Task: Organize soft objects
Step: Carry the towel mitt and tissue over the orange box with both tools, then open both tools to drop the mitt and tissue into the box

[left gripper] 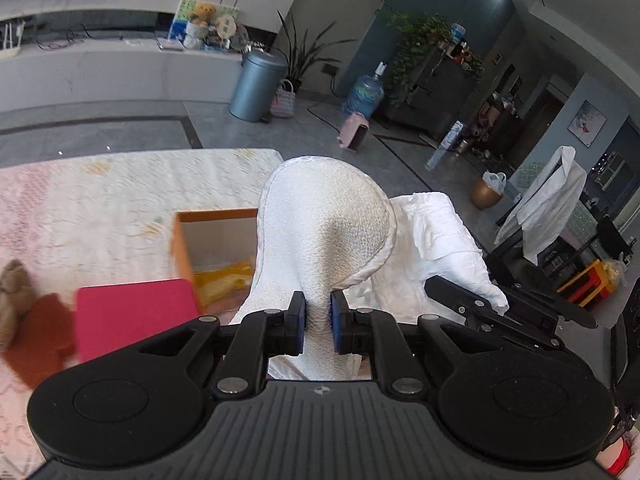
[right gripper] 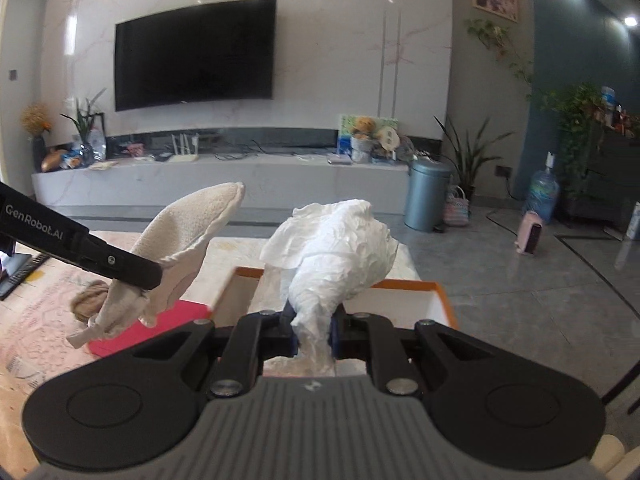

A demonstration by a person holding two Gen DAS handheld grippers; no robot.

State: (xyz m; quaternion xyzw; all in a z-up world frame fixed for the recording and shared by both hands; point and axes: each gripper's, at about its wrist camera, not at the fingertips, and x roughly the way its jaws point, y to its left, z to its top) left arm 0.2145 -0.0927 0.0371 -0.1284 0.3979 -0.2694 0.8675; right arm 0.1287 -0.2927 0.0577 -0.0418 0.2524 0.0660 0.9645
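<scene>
The worktop (left gripper: 120, 192) is covered with a pale cloth patterned in pink and yellow, and it ends at a grey tiled floor (left gripper: 280, 132). On the worktop stands an open box (left gripper: 216, 236) with orange walls and a white inside; something yellow lies in its bottom. Just beside the box lies a flat red board (left gripper: 132, 316), and near it, at the left edge of the left wrist view, a brown furry lump (left gripper: 14, 296).

The left gripper (left gripper: 318, 322) has its fingers clenched on a cream towel (left gripper: 324, 220), which bulges up in a rounded fold above them, lifted off the worktop. The right gripper (right gripper: 314, 334) has its fingers clenched on a crumpled white cloth (right gripper: 340, 248), also held in the air, over the near part of the box. In the right wrist view the left gripper and its towel hang to the left of the white cloth, close together but apart.

Beyond the worktop a long pale marble shelf (right gripper: 240, 172) runs along the wall under a large dark television (right gripper: 196, 52). On the shelf sit a teddy bear (right gripper: 364, 126) with other small things, and at its far left a vase of dried flowers (right gripper: 36, 128). At the right end of the shelf a blue-grey bin (right gripper: 426, 196) stands on the floor, with a tall leafy plant (right gripper: 468, 156) behind it, a blue water bottle (right gripper: 542, 192) and a small pink heater (right gripper: 530, 234) further right. A dark cabinet (left gripper: 440, 88) overgrown with trailing leaves stands against a blue wall, and a white shirt (left gripper: 548, 200) hangs over a dark stand at the right of the left wrist view.
</scene>
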